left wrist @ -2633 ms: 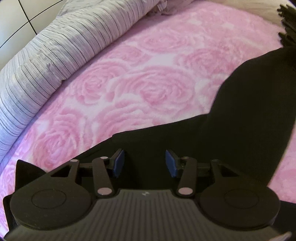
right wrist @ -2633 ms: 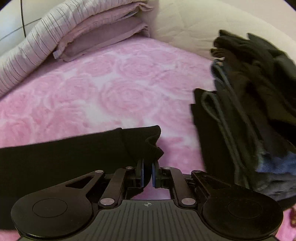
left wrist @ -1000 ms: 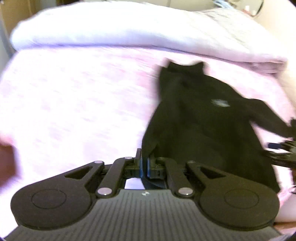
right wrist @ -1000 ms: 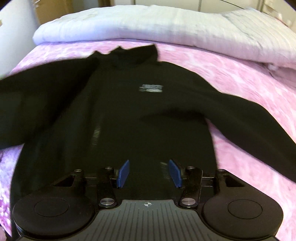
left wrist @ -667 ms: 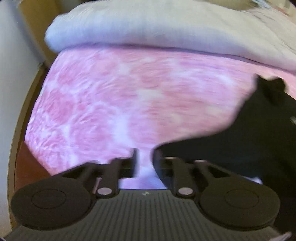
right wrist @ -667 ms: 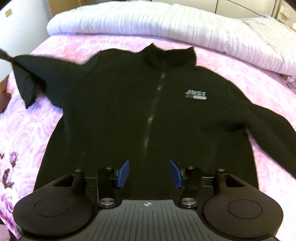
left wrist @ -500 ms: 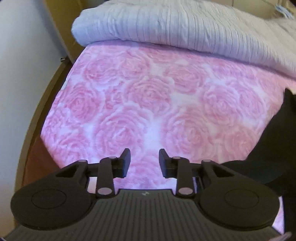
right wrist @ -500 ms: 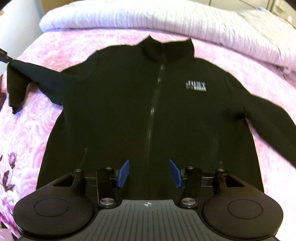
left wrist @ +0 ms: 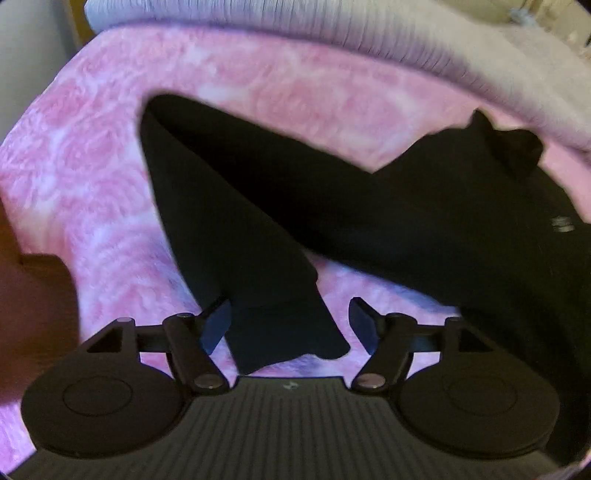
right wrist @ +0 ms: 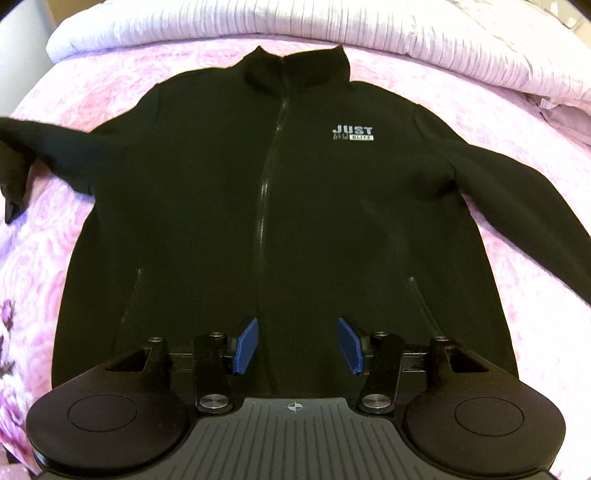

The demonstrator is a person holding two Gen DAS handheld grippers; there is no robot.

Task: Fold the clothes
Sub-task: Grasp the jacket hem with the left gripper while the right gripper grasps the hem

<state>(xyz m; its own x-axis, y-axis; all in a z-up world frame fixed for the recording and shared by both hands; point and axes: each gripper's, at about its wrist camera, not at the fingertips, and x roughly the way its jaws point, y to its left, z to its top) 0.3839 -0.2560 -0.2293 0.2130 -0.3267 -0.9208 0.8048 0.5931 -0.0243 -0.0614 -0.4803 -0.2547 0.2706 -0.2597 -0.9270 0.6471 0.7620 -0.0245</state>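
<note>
A black zip-up jacket (right wrist: 280, 206) with a white chest logo (right wrist: 352, 133) lies face up, spread flat on the pink rose blanket (right wrist: 480, 122). My right gripper (right wrist: 298, 345) hovers open over the jacket's bottom hem, near the zipper, holding nothing. In the left wrist view the jacket's sleeve (left wrist: 236, 221) is bent back on itself, its cuff (left wrist: 288, 332) lying between the spread fingers of my left gripper (left wrist: 290, 325), which is open. The other sleeve (right wrist: 524, 206) stretches out toward the right edge of the right wrist view.
A folded striped lilac duvet (right wrist: 406, 33) runs along the far side of the bed. The bed's left edge and a brown floor or frame (left wrist: 29, 302) show at the left of the left wrist view. Pink blanket lies bare around the jacket.
My left gripper let go of the sleeve, opened wide, and now has the sleeve cuff lying between its fingers. The right gripper stayed open over the hem, with the jacket settling flat.
</note>
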